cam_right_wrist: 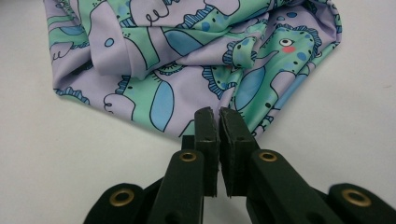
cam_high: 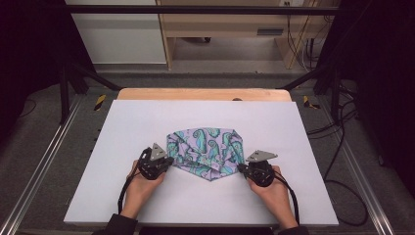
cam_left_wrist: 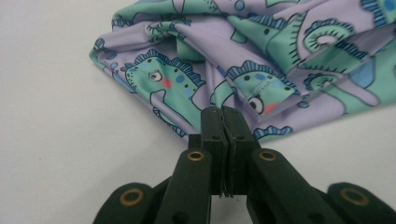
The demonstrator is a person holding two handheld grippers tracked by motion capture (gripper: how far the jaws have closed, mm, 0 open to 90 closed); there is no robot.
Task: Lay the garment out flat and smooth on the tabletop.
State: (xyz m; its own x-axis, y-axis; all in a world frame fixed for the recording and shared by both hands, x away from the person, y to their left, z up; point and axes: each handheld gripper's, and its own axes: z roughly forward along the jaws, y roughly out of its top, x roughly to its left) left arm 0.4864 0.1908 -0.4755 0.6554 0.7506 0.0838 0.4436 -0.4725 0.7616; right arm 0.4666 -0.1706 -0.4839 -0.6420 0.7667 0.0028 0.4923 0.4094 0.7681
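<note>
A folded cloth [cam_high: 205, 152], lilac with green and blue cartoon dinosaurs, lies bunched in the middle of the white tabletop [cam_high: 147, 122]. My left gripper [cam_high: 171, 160] meets the cloth's left lower edge. In the left gripper view its jaws stand pressed together on the hem of the cloth [cam_left_wrist: 187, 88], left gripper [cam_left_wrist: 222, 110]. My right gripper [cam_high: 240, 167] meets the right lower edge. In the right gripper view its jaws are closed to a thin slit over the edge of the cloth [cam_right_wrist: 177, 60], right gripper [cam_right_wrist: 216, 112]. A hand holds each gripper from the near side.
The white board rests on a wooden table [cam_high: 205, 94] inside a metal frame [cam_high: 44, 161]. Cables [cam_high: 342, 147] run over the floor at the right. Wooden furniture [cam_high: 225, 24] stands behind the table. Bare white surface surrounds the cloth on all sides.
</note>
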